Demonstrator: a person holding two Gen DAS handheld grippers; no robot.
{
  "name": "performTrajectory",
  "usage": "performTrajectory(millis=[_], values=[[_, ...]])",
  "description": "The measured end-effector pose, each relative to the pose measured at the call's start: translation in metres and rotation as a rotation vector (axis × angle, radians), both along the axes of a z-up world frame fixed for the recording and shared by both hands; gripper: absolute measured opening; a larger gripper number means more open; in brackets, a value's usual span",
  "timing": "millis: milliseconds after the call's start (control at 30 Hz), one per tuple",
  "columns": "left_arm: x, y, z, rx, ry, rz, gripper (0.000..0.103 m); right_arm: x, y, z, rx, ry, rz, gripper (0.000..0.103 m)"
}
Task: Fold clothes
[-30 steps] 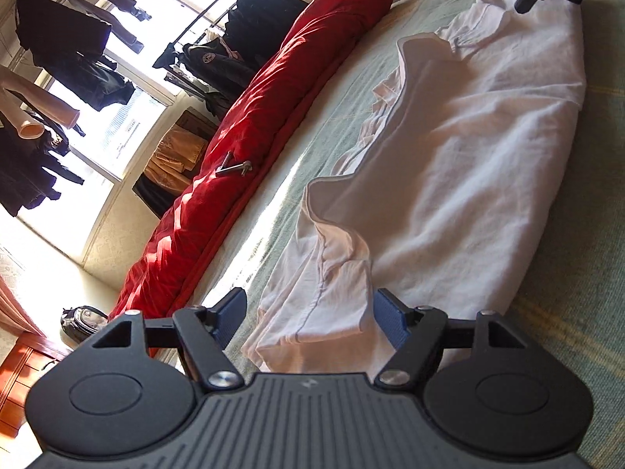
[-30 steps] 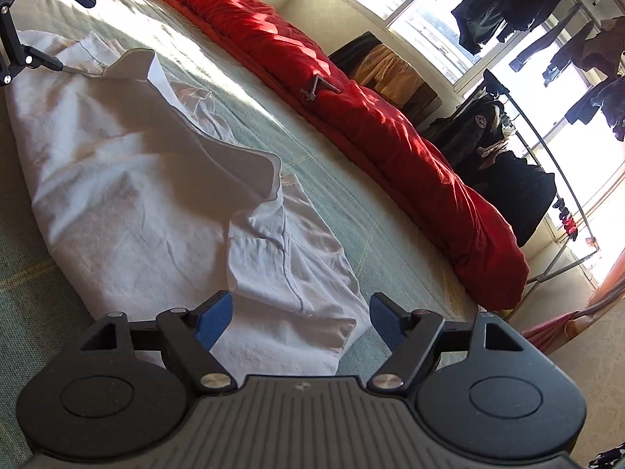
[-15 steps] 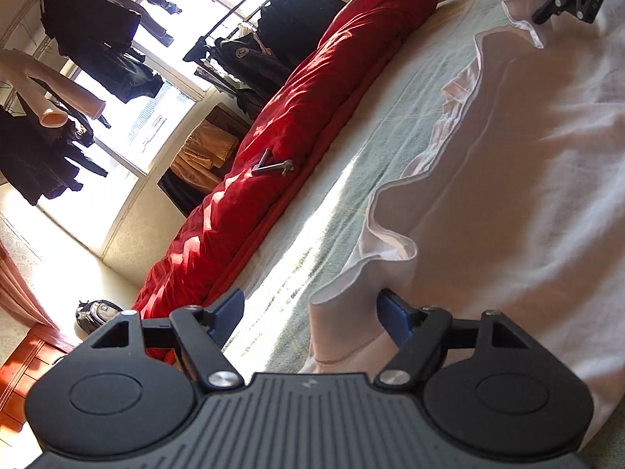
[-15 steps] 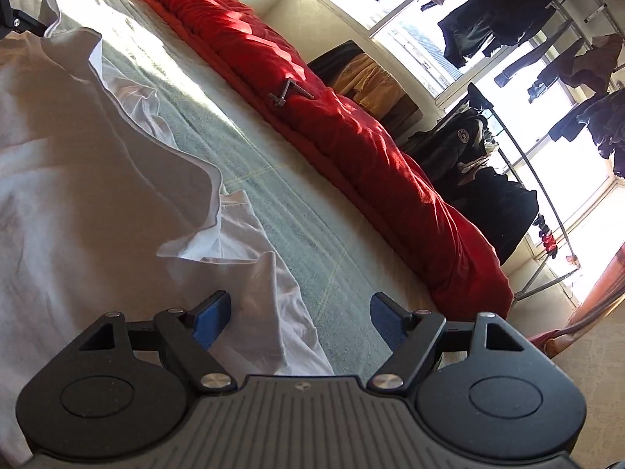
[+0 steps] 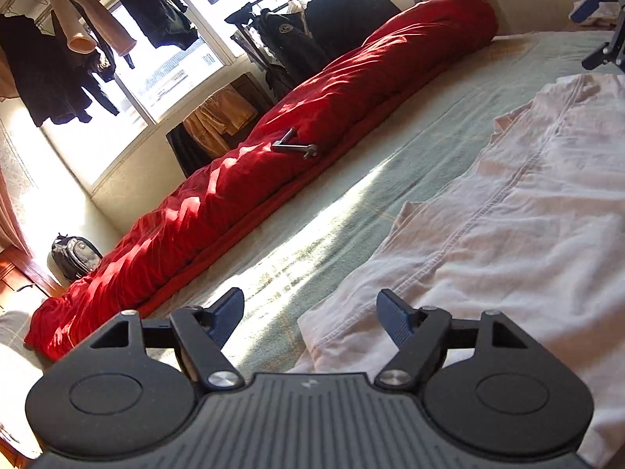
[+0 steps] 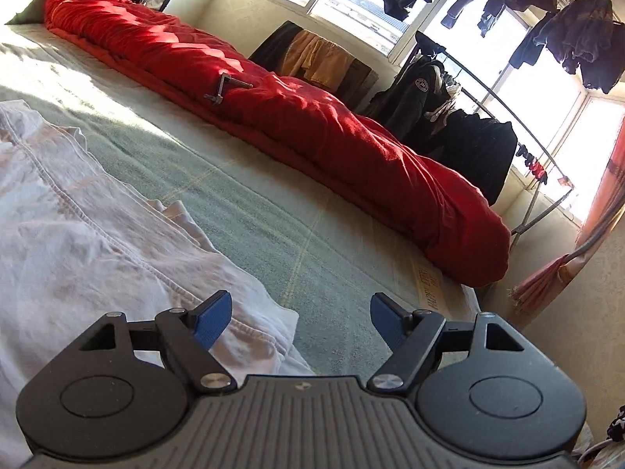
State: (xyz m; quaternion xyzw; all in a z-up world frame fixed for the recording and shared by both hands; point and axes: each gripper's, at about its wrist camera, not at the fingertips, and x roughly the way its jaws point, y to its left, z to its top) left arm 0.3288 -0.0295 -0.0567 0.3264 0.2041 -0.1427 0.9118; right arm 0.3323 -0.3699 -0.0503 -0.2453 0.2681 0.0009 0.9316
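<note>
- The white garment (image 5: pixel 508 234) is seen spread flat on the green-covered bed (image 5: pixel 351 203); a stitched seam runs along it, and its near edge looks doubled over in a soft layer.
- In the left wrist view the left gripper (image 5: pixel 310 312) is held low at the garment's 6 o'clock corner, its fingers wide apart and clamped on nothing; the hem lies between them and partly under the right-hand finger.
- In the right wrist view the right gripper (image 6: pixel 300 314) is likewise held with fingers spread and empty; the garment's hem (image 6: pixel 250 328) lies beside the left-hand finger, at 9 o'clock of the gap.
- The right gripper is also caught at 1 o'clock in the left view (image 5: pixel 603 19), well apart, at the far end of the garment.
- A rolled red duvet (image 5: pixel 312 136) lies along the far side of the bed, with a small metal tool (image 5: pixel 295 144) resting on it.
- Whether a fold has just been laid down or an edge is about to be taken cannot be settled from this.
- Risks judged from here: if only the top layer were pinched, the layers below would slip and the fold would skew; the bed cover could be caught along with the cloth; uneven lifting at the two ends would crease the seam line.
</note>
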Motion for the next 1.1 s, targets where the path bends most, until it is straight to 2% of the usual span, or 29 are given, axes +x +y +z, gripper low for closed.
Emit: performTrajectory(millis=[100, 267, 300, 400, 500, 633, 700, 767, 833, 900, 933, 1000, 1100], values=[[-0.025, -0.002, -0.003, -0.069, 0.098, -0.066, 0.077, -0.026, 0.011, 0.003, 0.168, 0.082, 0.116, 0.081], [-0.043, 0.017, -0.018, -0.161, 0.211, 0.005, 0.077, -0.067, 0.019, -0.004, 0.383, 0.202, 0.215, 0.081], [-0.047, 0.021, -0.021, -0.18, 0.233, 0.019, 0.077, -0.073, 0.019, -0.009, 0.4, 0.229, 0.214, 0.081], [-0.058, 0.047, -0.024, -0.263, 0.3, 0.096, 0.078, -0.09, 0.004, -0.03, 0.408, 0.279, 0.114, 0.082], [-0.07, 0.077, -0.023, -0.34, 0.35, 0.182, 0.08, -0.111, -0.028, -0.03, 0.571, 0.268, 0.068, 0.082], [-0.085, 0.087, -0.003, -0.36, 0.341, 0.195, 0.079, -0.125, -0.031, -0.011, 0.616, 0.241, 0.026, 0.082], [-0.088, 0.081, 0.013, -0.452, 0.362, 0.137, 0.079, -0.123, -0.022, 0.0, 0.676, 0.24, 0.077, 0.084], [-0.085, 0.07, 0.024, -0.584, 0.424, 0.057, 0.08, -0.117, -0.008, 0.008, 0.768, 0.252, 0.15, 0.087], [-0.079, 0.056, 0.027, -0.7, 0.506, -0.019, 0.08, -0.103, 0.015, 0.011, 0.89, 0.305, 0.245, 0.093], [-0.066, 0.043, 0.019, -0.773, 0.601, -0.037, 0.081, -0.084, 0.041, 0.006, 1.008, 0.393, 0.329, 0.094], [-0.06, 0.037, 0.015, -0.81, 0.648, -0.046, 0.081, -0.077, 0.051, 0.001, 1.034, 0.425, 0.351, 0.094], [-0.049, 0.031, 0.004, -0.855, 0.722, -0.04, 0.081, -0.062, 0.07, -0.008, 1.083, 0.489, 0.387, 0.094], [-0.041, 0.04, -0.015, -0.862, 0.779, 0.054, 0.08, -0.046, 0.074, -0.03, 1.134, 0.569, 0.322, 0.094]])
